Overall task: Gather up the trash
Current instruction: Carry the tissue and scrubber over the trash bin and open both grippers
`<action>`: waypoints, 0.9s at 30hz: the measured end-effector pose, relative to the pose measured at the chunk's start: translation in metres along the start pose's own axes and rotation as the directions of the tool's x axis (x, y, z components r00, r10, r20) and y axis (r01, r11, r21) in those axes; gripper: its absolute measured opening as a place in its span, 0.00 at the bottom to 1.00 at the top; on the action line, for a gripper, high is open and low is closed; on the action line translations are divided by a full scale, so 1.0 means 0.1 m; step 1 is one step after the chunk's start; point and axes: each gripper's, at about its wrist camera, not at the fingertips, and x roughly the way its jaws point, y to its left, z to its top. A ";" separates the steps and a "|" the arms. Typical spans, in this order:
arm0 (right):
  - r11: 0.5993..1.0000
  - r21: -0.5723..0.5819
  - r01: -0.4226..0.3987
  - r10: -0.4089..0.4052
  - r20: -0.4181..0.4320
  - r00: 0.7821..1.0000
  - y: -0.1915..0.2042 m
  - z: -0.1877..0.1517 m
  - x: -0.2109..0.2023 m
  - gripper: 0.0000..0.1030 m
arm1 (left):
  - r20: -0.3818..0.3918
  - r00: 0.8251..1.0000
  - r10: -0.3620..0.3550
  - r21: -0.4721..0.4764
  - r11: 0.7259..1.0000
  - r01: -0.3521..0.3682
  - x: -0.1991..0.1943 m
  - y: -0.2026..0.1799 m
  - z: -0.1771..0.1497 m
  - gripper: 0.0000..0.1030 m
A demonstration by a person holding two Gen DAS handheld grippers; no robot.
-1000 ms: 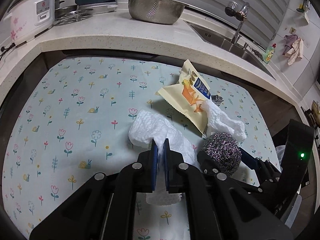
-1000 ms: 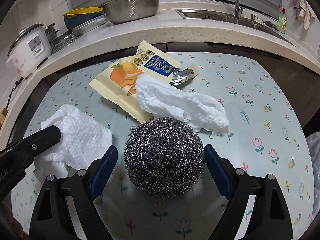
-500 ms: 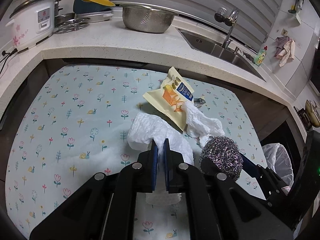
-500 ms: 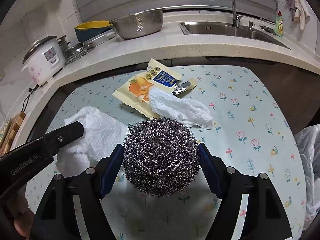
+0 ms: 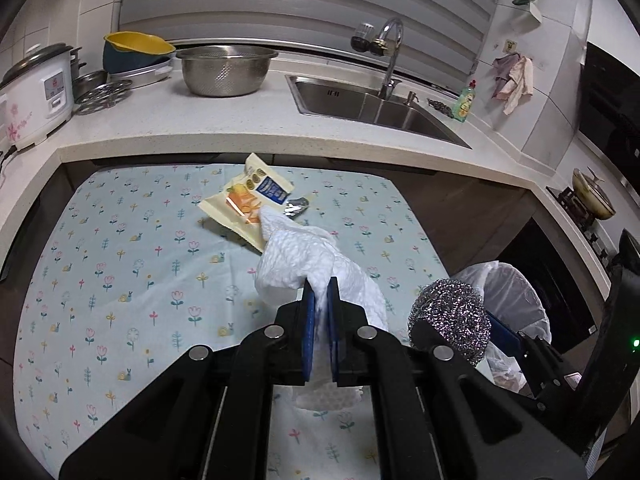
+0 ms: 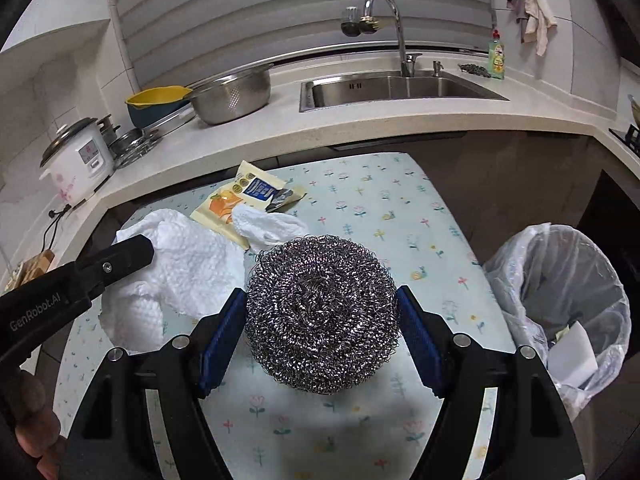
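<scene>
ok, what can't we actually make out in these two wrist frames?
- Lined trash bin: contents mostly unreadable through the crinkled bag in the right wrist view; its lower part is cut off behind the right gripper.
- Yellow snack wrapper: print too small to read; a second white paper towel covers its near corner.
- Crumpled white paper towel clamped in the left gripper: lower part hidden by the fingers.
- Underside of the round steel wool scourer: hidden in both views.

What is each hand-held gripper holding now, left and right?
Left hand-held gripper: closed on the paper towel.
Right hand-held gripper: closed on the steel scourer.
</scene>
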 end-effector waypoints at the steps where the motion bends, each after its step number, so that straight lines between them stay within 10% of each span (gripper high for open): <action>1: 1.000 0.011 0.008 -0.008 0.006 1.000 -0.09 -0.01 -0.06 0.70 | 0.000 1.000 -0.005 0.010 1.000 0.005 -0.02 -0.08 -0.02 0.06; 27: 0.940 0.269 0.210 -0.225 0.028 0.974 -2.23 -0.39 -0.78 0.70 | -0.122 0.973 -0.197 0.290 0.930 0.225 0.29 -2.37 -0.44 0.06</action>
